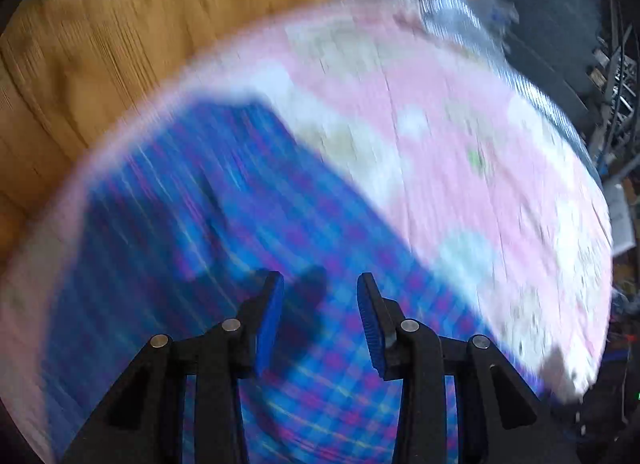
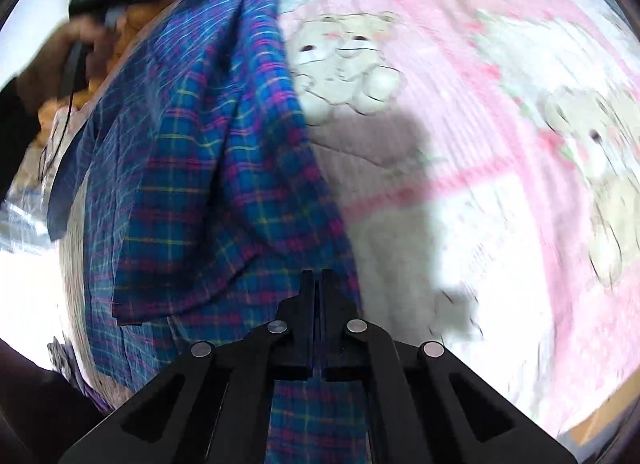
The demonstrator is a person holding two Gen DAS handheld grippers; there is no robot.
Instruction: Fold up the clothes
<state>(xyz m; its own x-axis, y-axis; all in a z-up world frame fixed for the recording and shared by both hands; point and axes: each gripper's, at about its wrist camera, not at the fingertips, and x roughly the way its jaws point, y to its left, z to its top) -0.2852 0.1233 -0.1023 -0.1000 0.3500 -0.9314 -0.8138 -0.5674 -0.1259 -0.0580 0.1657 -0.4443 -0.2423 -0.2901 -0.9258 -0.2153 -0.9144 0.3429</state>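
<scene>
plaid shirt (image 2: 200, 167): blue with pink and yellow check, lies on the pink bear-print blanket (image 2: 500, 111), taking up the left part of the right wrist view; in the left wrist view it fills the near centre under the fingers.
lay: partly doubled over, one layer sits on another with a free edge running across the near left; looks mid-fold, judged from the overlap only.
handling: thin woven cloth, light, limp, no stiffness. Will drape and sag from any single pinch point. Not fragile, not slippery on the quilted blanket.
where to grab: hem or a corner of the top layer, two points apart so the edge stays straight when lifted. A mid-panel pinch would likely bunch both layers.
right gripper (image 2: 318, 280): jaws pressed together, only a hairline slit between them, tips over the shirt's right edge. Cloth between them: cannot confirm, tips hide it.
left gripper (image 1: 320, 304): jaws well apart, blue pads (image 1: 270, 320) clear, nothing between them. Hovers over the plaid; contact unclear, frame is motion-blurred.
left gripper from the other side: seen far left in the right wrist view, held in a hand (image 2: 60, 51), near the shirt's far end.
surroundings: wooden surface (image 1: 100, 43) beyond the blanket's far left edge.
</scene>
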